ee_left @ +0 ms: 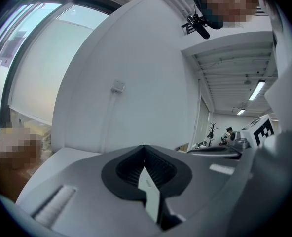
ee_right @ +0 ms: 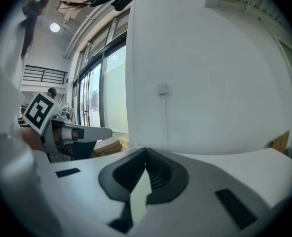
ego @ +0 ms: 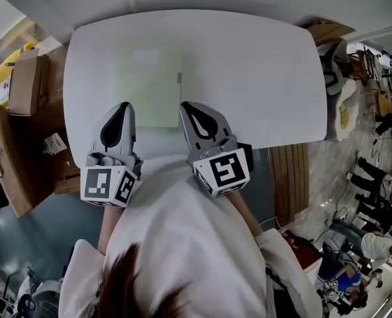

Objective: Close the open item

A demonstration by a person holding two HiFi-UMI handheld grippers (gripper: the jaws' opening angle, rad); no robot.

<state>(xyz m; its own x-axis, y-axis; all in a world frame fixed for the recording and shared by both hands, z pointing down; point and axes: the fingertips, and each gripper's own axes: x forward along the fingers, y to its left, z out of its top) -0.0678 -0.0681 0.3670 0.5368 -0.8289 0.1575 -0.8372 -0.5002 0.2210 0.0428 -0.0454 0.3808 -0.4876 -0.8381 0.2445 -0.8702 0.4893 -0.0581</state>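
Observation:
A flat pale rectangular panel [ego: 146, 85] lies flush in the big white rounded surface [ego: 262, 71]. A small tab [ego: 179, 78] sits on the panel's right edge. The tab also shows in the left gripper view [ee_left: 117, 86] and in the right gripper view [ee_right: 162, 89], with a thin seam running down from it. My left gripper [ego: 123, 105] [ee_left: 145, 147] is shut and empty, its tip over the panel's lower left corner. My right gripper [ego: 191, 105] [ee_right: 146, 149] is shut and empty, just right of the panel's lower right corner. Whether either tip touches the surface is not clear.
Cardboard boxes [ego: 24, 78] stand left of the white surface, and another box [ego: 328, 28] sits at its far right corner. A slatted wooden piece [ego: 290, 177] lies to the right. People [ego: 375, 211] stand farther right. Large windows [ee_right: 101, 93] are on the left side.

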